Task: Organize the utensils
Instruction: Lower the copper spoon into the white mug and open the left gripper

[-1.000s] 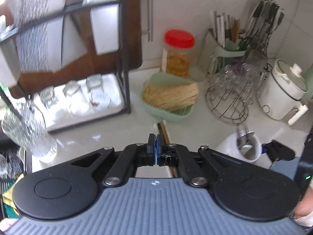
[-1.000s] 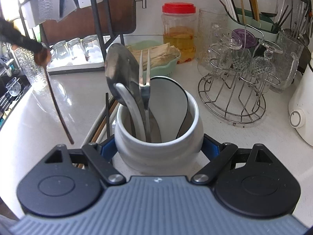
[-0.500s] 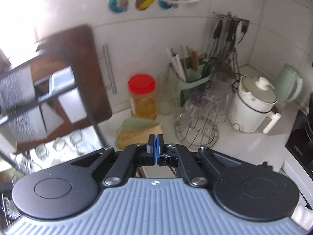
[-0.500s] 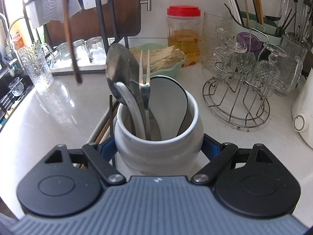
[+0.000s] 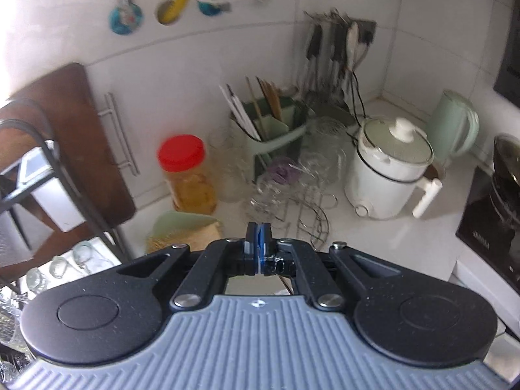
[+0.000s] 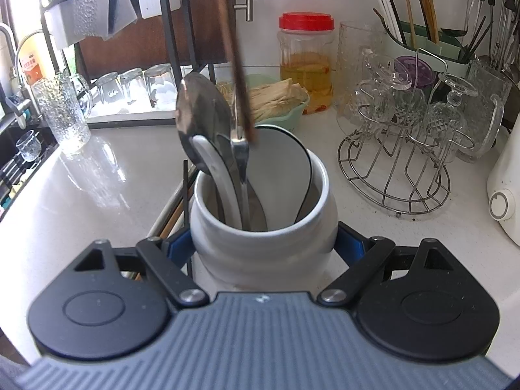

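Above the crock [image 6: 263, 243] rim, right tongs [image 6: 263, 247] clamp it; left tongs [image 5: 258, 243] together.

A spoon [image 6: 201, 123] and fork [image 6: 240, 159] stand in the crock [image 6: 263, 247]; glass rack [image 6: 399, 169] to its right.

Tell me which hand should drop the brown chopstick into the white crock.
Left. The brown chopstick already hangs tip-down over the white crock, and the shut left gripper seems to carry it. The right gripper is clamped around the crock, steadying it, so it has no free jaws.
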A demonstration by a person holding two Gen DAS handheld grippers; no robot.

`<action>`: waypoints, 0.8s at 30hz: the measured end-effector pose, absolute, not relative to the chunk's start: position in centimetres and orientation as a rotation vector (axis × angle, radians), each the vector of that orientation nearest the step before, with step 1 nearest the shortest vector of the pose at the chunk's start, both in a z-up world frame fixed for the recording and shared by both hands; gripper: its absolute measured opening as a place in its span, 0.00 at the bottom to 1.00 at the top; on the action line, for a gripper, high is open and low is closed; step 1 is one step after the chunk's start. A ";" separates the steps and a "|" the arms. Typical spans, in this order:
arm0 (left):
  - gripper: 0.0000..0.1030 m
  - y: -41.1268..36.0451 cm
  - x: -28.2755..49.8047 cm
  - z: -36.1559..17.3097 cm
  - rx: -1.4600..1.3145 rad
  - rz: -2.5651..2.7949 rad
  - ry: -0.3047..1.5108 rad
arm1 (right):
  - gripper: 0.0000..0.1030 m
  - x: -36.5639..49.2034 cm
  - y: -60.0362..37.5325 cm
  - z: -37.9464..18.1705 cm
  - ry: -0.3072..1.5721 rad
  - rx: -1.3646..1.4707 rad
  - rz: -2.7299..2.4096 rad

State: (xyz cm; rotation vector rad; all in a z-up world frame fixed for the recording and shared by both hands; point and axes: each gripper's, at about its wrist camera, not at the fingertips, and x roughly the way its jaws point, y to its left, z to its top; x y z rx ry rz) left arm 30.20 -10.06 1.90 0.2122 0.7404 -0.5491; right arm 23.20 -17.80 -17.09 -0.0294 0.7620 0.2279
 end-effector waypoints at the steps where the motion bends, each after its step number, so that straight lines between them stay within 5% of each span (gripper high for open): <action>1: 0.01 -10.4 30.2 1.4 0.221 -0.555 0.748 | 0.88 23.2 -17.8 -17.1 0.760 -0.028 0.228; 17: 0.02 -12.6 30.4 -4.5 0.227 -0.582 0.941 | 0.88 23.2 -17.9 -17.2 0.756 -0.030 0.235; 20: 0.19 -12.2 30.4 -4.2 0.219 -0.564 0.960 | 0.88 23.3 -17.9 -17.2 0.760 -0.032 0.235; 22: 0.47 -11.8 30.1 -3.8 0.216 -0.553 0.955 | 0.88 23.3 -17.9 -17.2 0.761 -0.033 0.235; 24: 0.53 -11.2 29.9 -3.2 0.186 -0.545 0.950 | 0.88 23.3 -17.9 -17.1 0.764 -0.033 0.235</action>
